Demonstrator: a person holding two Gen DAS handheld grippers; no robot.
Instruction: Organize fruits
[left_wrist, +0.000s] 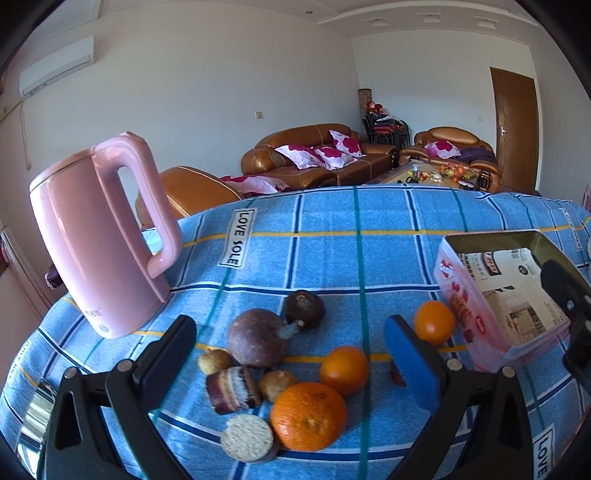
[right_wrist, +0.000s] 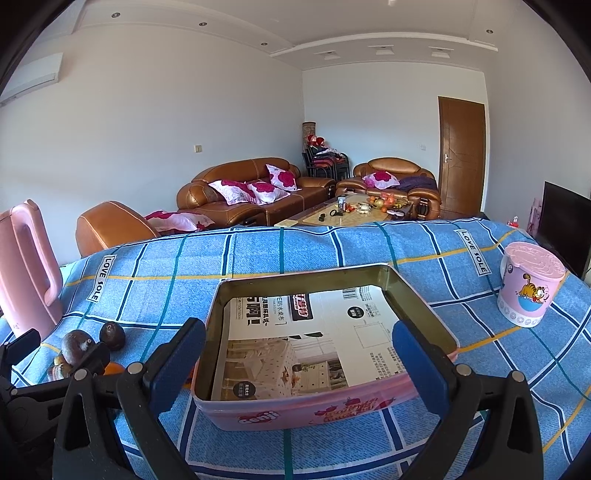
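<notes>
Fruits: heap on the blue checked surface (left_wrist: 332, 251), all left of the pink tin (right_wrist: 325, 369). Three oranges, the largest (left_wrist: 308, 415) nearest; firm, rounded, likely to roll, so best gripped across the middle. Two dark mangosteens (left_wrist: 258, 338), hard-shelled, probably slick. Cut sugarcane pieces (left_wrist: 232, 389), stiff and light. Left claw (left_wrist: 291, 363) released, straddling the heap. Right claw (right_wrist: 299, 354) released, straddling the fruitless tin.

Both wrist views low, facing sofas (left_wrist: 317, 155)
</notes>
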